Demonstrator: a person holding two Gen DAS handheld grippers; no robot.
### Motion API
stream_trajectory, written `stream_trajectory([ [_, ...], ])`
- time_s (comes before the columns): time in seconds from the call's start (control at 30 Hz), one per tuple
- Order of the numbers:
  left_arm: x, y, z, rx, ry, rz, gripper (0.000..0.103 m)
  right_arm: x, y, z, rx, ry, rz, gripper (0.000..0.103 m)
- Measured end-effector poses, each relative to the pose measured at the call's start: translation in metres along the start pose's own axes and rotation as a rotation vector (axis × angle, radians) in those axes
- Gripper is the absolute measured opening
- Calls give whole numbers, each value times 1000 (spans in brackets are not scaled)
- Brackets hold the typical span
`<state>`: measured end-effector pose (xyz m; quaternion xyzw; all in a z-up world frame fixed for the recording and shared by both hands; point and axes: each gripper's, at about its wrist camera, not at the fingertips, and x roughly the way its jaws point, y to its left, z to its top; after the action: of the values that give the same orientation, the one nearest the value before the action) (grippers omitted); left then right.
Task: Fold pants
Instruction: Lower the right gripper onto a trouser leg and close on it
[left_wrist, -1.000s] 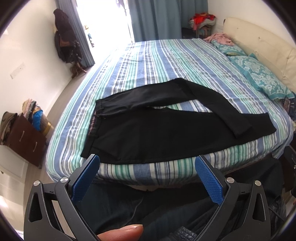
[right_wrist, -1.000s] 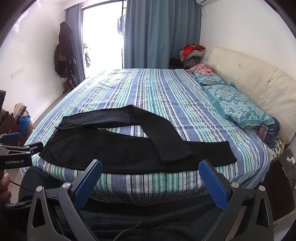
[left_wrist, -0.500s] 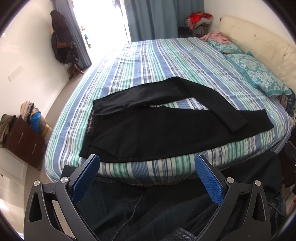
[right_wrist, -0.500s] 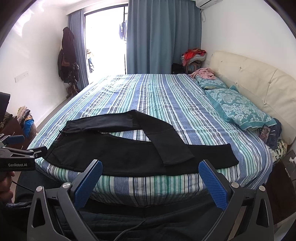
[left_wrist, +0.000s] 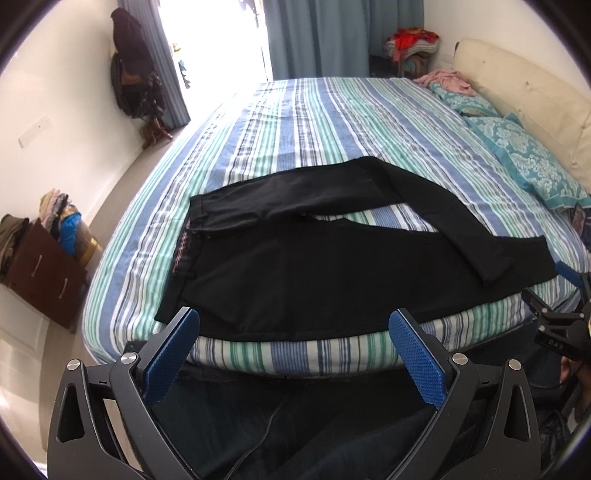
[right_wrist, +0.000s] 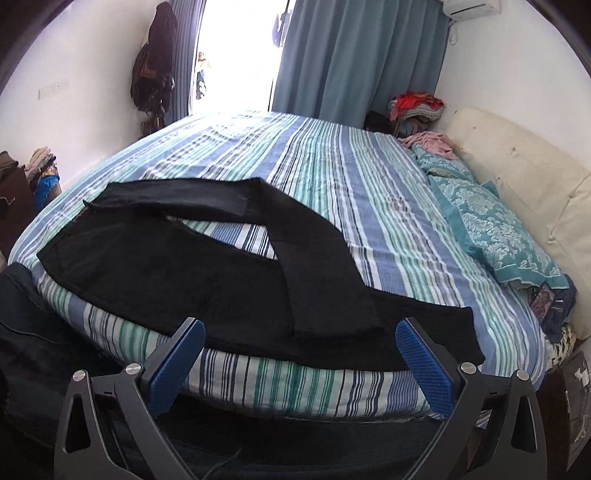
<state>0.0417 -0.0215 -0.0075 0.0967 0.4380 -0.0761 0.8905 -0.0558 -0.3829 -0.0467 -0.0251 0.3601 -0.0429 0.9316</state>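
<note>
Pants (left_wrist: 325, 269): black, spread along the near edge of the striped bed (left_wrist: 332, 122), waistband toward the left, hems toward the right. Near leg lies flat and straight, parallel to the mattress edge. Far leg runs out from the waistband, then bends and crosses diagonally back over the near leg; its hem lies on top of the near leg close to the right end. A wedge of striped sheet shows between the two legs.

Nearest the cameras: left gripper (left_wrist: 293, 350) has its jaws spread wide, blue pads (left_wrist: 171, 354) apart, nothing between them. It hovers off the bed edge, in front of the waist-to-mid section, not touching fabric. Right gripper (right_wrist: 301, 363) is likewise spread wide and empty, off the bed edge in front of the hem end of the pants (right_wrist: 207, 273), clear of the cloth. In the left wrist view the right gripper (left_wrist: 565, 317) shows at the frame's right edge, beside the hem end.

Dark fabric (left_wrist: 295, 424) and a cable sit below both grippers, in front of the mattress.

Further back: teal patterned pillows (right_wrist: 495, 229) on the right side of the bed against a cream headboard (right_wrist: 517, 173), pink cloth (right_wrist: 428, 142) at the far pillow. Brown dresser (left_wrist: 44, 266) with piled clothes on the left floor. Far wall: blue curtains (right_wrist: 351, 62), bright window, dark coats (right_wrist: 153, 62) hanging on the left, pile of red clothes (right_wrist: 417, 105) in the right corner.
</note>
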Motion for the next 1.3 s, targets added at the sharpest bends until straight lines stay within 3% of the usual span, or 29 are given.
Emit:
stream_trajectory([
  [0.1, 11, 0, -2, -9, 29, 19, 103, 50, -8, -8, 32, 93, 59, 87],
  [0.23, 20, -1, -6, -19, 66, 26, 103, 98, -9, -14, 41, 169, 48, 83],
  [0.3, 22, -5, -8, -6, 79, 29, 103, 114, -6, -15, 28, 196, 29, 77],
  [0.43, 25, -11, -9, 18, 87, 36, 103, 123, -6, -17, 39, 207, 2, 77],
  [0.57, 31, -14, -11, 33, 103, 25, 103, 148, 0, -21, -56, 246, -64, 76],
  [0.63, 33, -14, -12, 34, 112, 22, 103, 166, 0, -24, -113, 277, -94, 58],
  [0.67, 32, -13, -13, 31, 115, 24, 103, 171, -2, -25, -126, 289, -94, 37],
  [0.73, 34, -8, -14, 18, 122, 34, 103, 171, -10, -19, -132, 276, -115, 15],
  [0.83, 44, 2, -17, -20, 158, 39, 103, 148, -30, 6, -120, 188, -175, 12],
  [1.03, 65, -2, -15, -26, 209, 35, 102, 115, -87, 99, -145, -4, -300, 12],
  [1.2, 80, -18, -5, 29, 217, 46, 102, 147, -135, 177, -174, -56, -385, 12],
  [1.3, 93, -25, 9, 40, 229, 49, 102, 186, -164, 215, -161, -43, -416, 12],
])
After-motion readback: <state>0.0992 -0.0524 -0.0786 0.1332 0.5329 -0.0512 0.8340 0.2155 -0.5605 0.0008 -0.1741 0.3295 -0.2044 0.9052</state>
